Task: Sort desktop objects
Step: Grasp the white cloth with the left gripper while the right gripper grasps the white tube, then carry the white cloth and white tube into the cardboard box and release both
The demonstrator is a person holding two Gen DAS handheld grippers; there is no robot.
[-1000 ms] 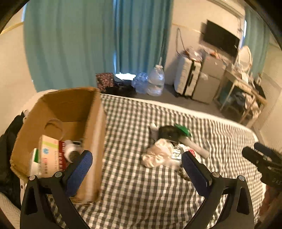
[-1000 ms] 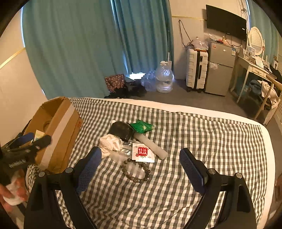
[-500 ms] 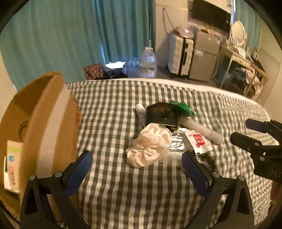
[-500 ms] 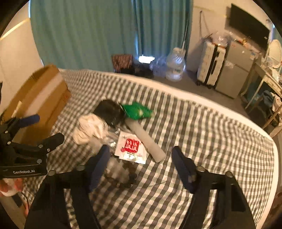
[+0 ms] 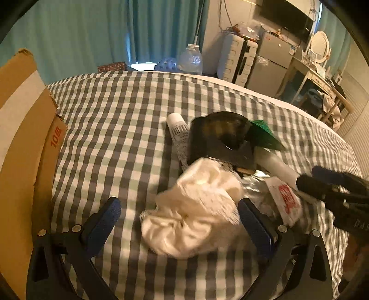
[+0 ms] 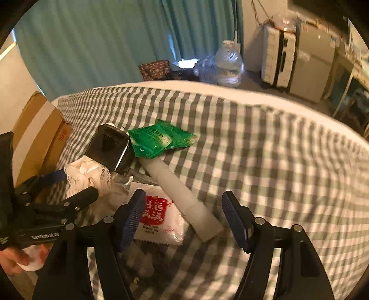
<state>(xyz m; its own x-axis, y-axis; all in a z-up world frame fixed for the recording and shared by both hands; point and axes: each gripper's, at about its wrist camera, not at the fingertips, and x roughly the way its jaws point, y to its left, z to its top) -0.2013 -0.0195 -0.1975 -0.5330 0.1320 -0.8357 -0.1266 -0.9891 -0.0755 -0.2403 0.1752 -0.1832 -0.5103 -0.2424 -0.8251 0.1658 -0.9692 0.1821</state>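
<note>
White cloth between left gripper's spread, untouching pads; right gripper likewise apart.

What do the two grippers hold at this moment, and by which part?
Nothing is held. The left gripper stands open around the crumpled white cloth; the right gripper is open above the white cylindrical tube.

Bedroom in a home. Near: a bed under a grey-and-white checked cover, small household clutter piled on it, a cardboard box at its left edge. Far: teal curtains floor to ceiling, a white suitcase, a small grey fridge, a wall-mounted TV, a dressing table with round mirror, large water bottles on the floor.
</note>
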